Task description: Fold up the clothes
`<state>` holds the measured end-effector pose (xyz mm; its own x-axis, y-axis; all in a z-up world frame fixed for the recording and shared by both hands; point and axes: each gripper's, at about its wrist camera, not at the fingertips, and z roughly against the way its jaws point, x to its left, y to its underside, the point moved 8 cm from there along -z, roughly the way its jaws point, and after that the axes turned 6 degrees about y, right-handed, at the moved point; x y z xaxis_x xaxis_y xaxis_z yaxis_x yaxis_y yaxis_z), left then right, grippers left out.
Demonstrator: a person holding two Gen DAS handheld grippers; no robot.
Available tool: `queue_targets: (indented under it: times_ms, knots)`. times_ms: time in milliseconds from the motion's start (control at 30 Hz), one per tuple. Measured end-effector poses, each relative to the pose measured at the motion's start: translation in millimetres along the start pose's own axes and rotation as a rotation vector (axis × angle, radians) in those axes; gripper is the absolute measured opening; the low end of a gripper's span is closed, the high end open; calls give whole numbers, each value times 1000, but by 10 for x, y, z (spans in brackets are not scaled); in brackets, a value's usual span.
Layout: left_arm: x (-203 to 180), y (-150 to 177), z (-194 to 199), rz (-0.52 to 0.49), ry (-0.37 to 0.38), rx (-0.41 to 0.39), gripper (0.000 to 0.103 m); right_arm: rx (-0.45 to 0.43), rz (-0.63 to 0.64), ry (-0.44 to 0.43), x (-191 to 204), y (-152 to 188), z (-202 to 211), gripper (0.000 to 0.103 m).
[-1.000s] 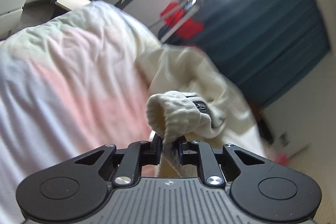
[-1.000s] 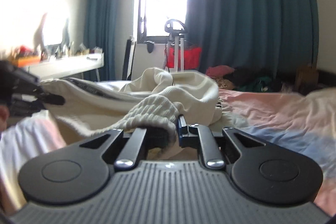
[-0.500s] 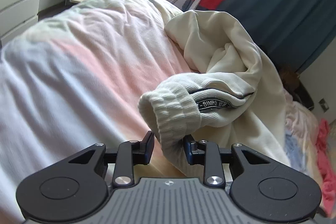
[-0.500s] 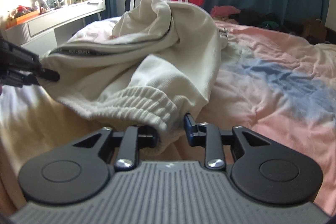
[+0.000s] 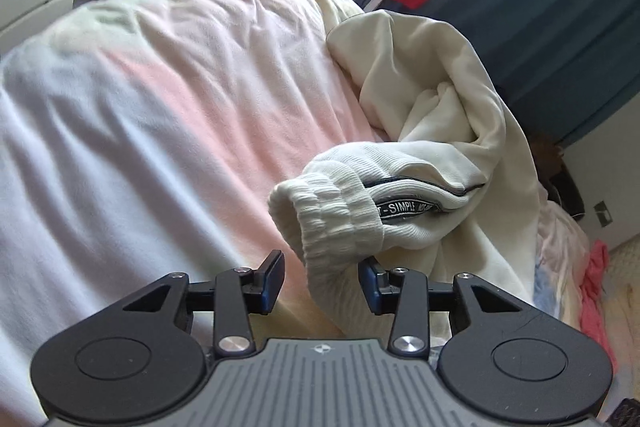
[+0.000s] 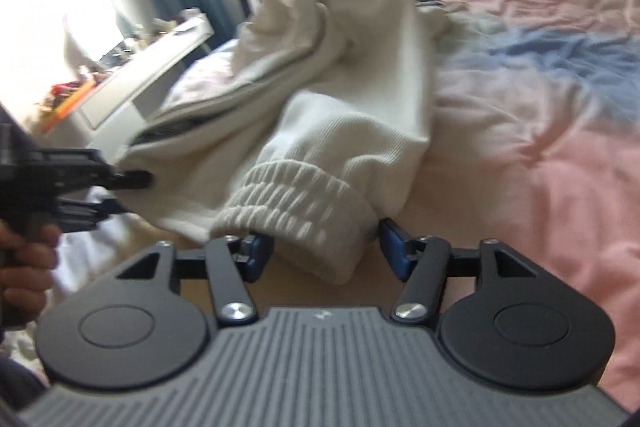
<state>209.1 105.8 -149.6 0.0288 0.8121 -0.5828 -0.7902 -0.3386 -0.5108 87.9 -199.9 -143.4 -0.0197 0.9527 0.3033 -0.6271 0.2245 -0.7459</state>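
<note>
**Between both claws: one cuff each, nothing clamped**

Between the spread fingers of our left claw (image 5: 320,281) sits a ribbed cuff (image 5: 328,223) of the cream garment (image 5: 440,99); the jaws stand apart on either side of it and do not pinch it. Our right claw (image 6: 320,251) is likewise apart, with a second ribbed cuff (image 6: 296,223) lying in its gap, the left finger tucked under the rib and the right finger clear of the cloth.

From each claw the garment's long axis runs straight ahead and away, cuff nearest, the bunched body piled farther up the bed (image 5: 160,107). Each claw is nearest its own cuff, so we judge the coming move turns on shutting where they stand. In the right wrist view the left claw shows at the left edge, just beside the cream cloth.

Whether this is a sweatshirt or trousers we cannot tell: the heap hides its far end. A black printed tape (image 5: 408,209) is only partly legible, and the right view is blurred.
</note>
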Motion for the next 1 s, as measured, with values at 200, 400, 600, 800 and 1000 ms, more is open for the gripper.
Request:
queue_targets:
  times_ms: [200,400,600,800,1000]
  knots:
    - [-203,-115,108,-244,24,-10,46,38,-122,-86,-61,0,66,83]
    - [-158,-63,75,-441,50,-27,48,16,-509,-187,-530,-115,82,83]
    - [-241,-2,52,-594,19,-51,48,66,-644,-225,-624,-100,-248,82]
    - [-86,-98,-114,-483,12,-28,48,98,-555,-152,-584,-59,-394,82]
    - [-73,-124,2,-471,64,-18,48,116,-497,-149,-525,-47,-436,53]
